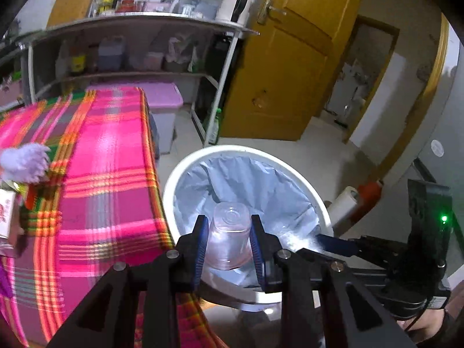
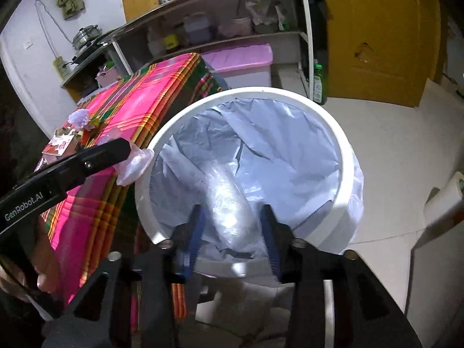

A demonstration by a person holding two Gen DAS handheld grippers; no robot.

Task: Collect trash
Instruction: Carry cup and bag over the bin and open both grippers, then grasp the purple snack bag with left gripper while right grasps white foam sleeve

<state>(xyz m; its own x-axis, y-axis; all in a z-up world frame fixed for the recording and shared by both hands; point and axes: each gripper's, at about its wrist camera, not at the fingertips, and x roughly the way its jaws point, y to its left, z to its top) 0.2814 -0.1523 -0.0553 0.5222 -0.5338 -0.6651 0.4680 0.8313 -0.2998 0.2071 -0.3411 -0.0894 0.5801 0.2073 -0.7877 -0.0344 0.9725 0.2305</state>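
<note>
Left gripper (image 1: pixel 229 236) fingers pinch a clear plastic cup (image 1: pixel 230 229), base forward, at lower centre, directly over the lined bin (image 1: pixel 316 200). Right gripper (image 2: pixel 232 226) fingers spread; crumpled clear plastic (image 2: pixel 229 203) between them, contact unclear, also above the bin.

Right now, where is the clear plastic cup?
In the left wrist view the clear plastic cup sits upside down between the left tongs, over the near rim of the white bin, just right of the pink plaid table.
</note>
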